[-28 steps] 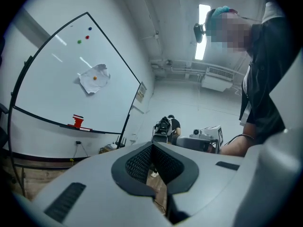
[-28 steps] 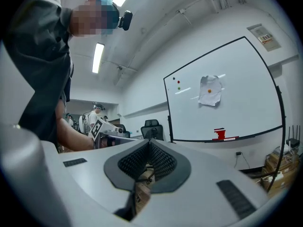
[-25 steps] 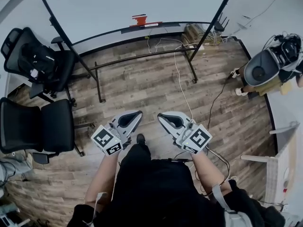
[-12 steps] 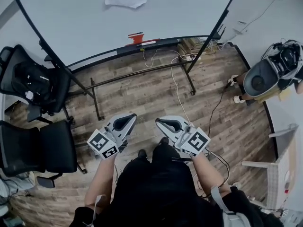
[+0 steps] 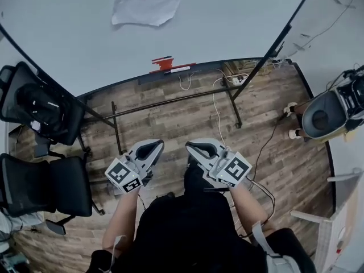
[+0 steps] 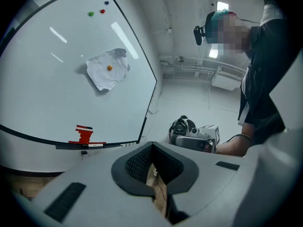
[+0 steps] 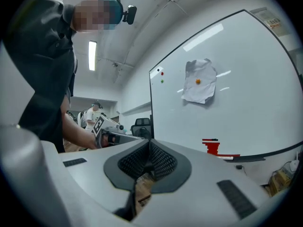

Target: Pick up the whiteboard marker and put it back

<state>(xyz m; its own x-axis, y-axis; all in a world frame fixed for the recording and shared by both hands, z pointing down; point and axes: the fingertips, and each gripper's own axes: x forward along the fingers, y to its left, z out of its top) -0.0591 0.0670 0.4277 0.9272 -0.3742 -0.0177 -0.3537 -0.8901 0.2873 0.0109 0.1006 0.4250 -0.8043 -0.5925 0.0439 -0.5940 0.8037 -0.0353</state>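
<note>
The whiteboard [image 5: 227, 16] stands ahead on its wheeled frame. On its tray [image 5: 131, 81] sits a red holder [image 5: 165, 65], with a white marker [image 5: 180, 69] lying beside it. The same red holder [image 6: 84, 135] and marker [image 6: 94, 145] show in the left gripper view, and the holder [image 7: 211, 146] in the right gripper view. My left gripper [image 5: 152, 144] and right gripper [image 5: 196, 145] are held side by side at waist height, pointing level at the board and well short of it. Both are shut with nothing between the pads.
A crumpled paper [image 5: 145, 7] hangs on the board under an orange magnet. Two black office chairs [image 5: 42, 110] stand at the left. A white cable [image 5: 219, 110] runs across the wooden floor under the board's frame [image 5: 116, 129]. A grey machine [image 5: 327, 115] sits at the right.
The whiteboard and its tray have come nearer and fill more of the head view. Both grippers keep the same pose in front of the body, still shut.
</note>
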